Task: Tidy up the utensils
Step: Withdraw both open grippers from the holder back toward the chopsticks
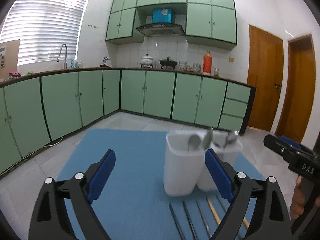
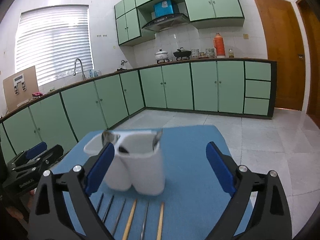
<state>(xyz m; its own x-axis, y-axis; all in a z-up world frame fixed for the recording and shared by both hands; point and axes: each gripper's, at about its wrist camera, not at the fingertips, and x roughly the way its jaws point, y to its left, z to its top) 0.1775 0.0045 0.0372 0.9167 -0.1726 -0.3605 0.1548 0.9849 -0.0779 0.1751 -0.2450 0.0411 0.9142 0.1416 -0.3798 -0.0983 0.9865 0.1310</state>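
A white utensil holder (image 1: 181,172) with compartments stands on a blue mat (image 1: 130,160); it also shows in the right wrist view (image 2: 144,170). Metal spoons (image 1: 193,142) stick out of it. Several chopsticks, dark metal (image 1: 177,220) and wooden (image 2: 130,218), lie on the mat in front of the holder. My left gripper (image 1: 160,172) is open and empty, just before the holder. My right gripper (image 2: 160,168) is open and empty, with the holder between its fingers' line of sight. The right gripper shows at the left view's right edge (image 1: 290,156).
The blue mat (image 2: 190,150) covers a table above a white tiled floor (image 2: 270,140). Green cabinets (image 1: 160,94) line the walls behind. Wooden doors (image 1: 264,78) stand at the right.
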